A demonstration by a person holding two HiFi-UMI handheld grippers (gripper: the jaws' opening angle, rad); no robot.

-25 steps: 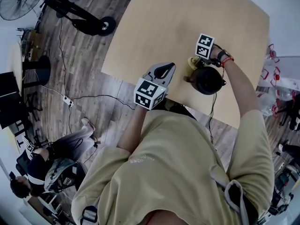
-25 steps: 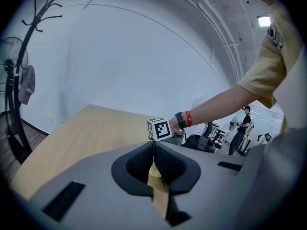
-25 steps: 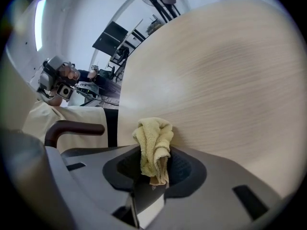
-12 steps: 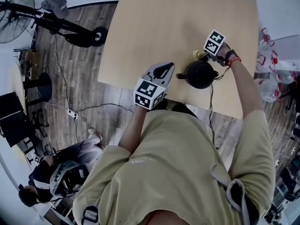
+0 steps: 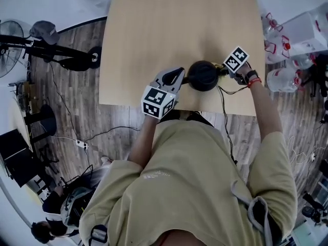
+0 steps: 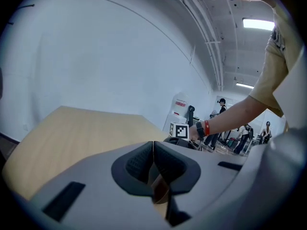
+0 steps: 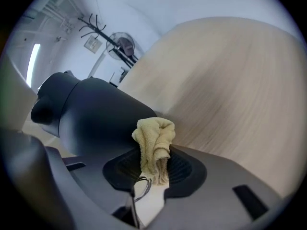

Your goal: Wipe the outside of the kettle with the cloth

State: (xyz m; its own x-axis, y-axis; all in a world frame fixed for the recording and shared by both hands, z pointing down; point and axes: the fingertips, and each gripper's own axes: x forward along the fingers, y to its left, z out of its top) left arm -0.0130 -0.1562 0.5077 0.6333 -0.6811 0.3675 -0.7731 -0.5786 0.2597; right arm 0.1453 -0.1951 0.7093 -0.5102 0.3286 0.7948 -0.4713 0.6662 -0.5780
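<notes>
Nearest the head camera is the person's beige short-sleeved shirt [image 5: 189, 183], with both forearms reaching out to the near edge of a light wooden table [image 5: 174, 19]. The left gripper [image 5: 177, 77] hovers at that edge with its jaws pressed together and nothing between them. Its tips are just beside the left side of the round black kettle [image 5: 203, 76]; I cannot tell whether they touch. The kettle stands on the table close to the near edge, between the two grippers. The right gripper [image 7: 152, 176] is clamped on a crumpled pale-yellow terry cloth [image 7: 154, 145], which lies against the kettle's dark right side. A thin black cable [image 5: 225, 104] trails over the table edge. Farther off, clear plastic water bottles [image 5: 284, 78] stand on the grey plank floor [image 5: 77, 111].
</notes>
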